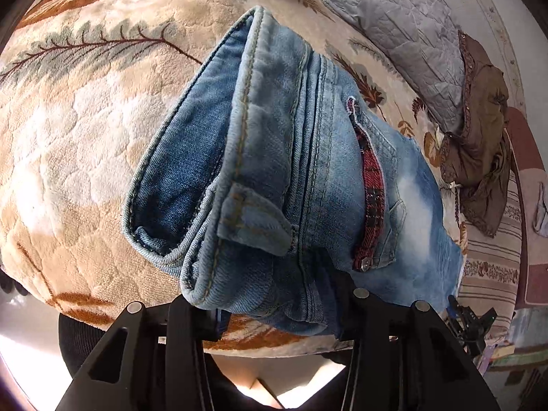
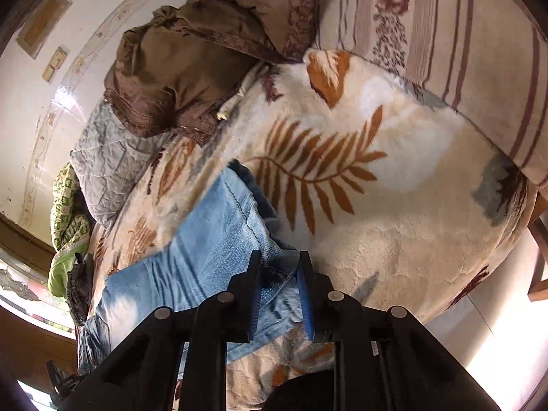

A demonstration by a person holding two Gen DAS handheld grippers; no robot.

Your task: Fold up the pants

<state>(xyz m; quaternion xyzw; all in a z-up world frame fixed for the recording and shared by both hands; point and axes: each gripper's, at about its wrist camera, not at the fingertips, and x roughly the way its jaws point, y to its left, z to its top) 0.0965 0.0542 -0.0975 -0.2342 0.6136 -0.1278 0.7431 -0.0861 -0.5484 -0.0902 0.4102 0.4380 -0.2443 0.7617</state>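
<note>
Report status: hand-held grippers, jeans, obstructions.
Left hand-held gripper astride the jeans, grip unclear. Right hand-held gripper pinching a denim fold. Nothing blocking on the blanket.

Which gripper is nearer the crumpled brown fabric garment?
Right. The right gripper pinches the blue denim jeans on the crumpled brown fabric garment's side; the left gripper sits farther along them.

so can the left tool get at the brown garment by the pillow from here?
Probably not directly. The left tool sits at the jeans, which cover the fingers; the brown garment lies well off to the side, beyond the jeans and beside the grey pillow.
</note>
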